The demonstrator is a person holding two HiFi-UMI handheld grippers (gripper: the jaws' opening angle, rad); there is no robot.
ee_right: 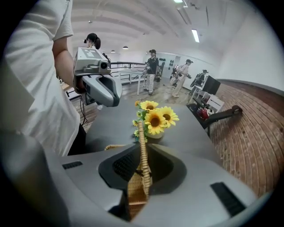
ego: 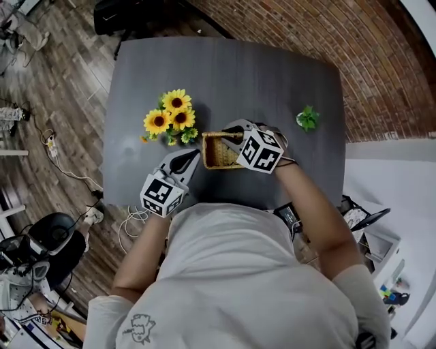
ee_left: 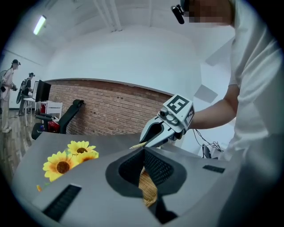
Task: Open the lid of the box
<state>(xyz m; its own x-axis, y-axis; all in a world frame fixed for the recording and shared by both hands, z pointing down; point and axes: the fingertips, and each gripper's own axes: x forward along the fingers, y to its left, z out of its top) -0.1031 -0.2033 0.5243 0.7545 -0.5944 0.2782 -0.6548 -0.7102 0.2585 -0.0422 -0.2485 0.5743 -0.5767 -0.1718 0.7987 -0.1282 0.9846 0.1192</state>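
Observation:
A small wicker box [ego: 219,153] sits near the front of the grey table [ego: 272,82]. My left gripper [ego: 196,158] comes at it from the left, and in the left gripper view its jaws [ee_left: 144,177] are shut on a woven wall of the box [ee_left: 148,188]. From the right, my right gripper [ego: 230,136] reaches over the box's far edge. In the right gripper view it [ee_right: 141,170] is shut on the thin wicker lid [ee_right: 142,146], which stands edge-on between the pads. Each gripper shows in the other's view: the right gripper [ee_left: 156,132], the left gripper [ee_right: 104,88].
A bunch of sunflowers [ego: 172,117] lies just left of and behind the box. A small green plant [ego: 308,119] stands at the table's right edge. A black chair [ego: 122,13] is beyond the far edge. Cables [ego: 133,221] lie on the wooden floor at left.

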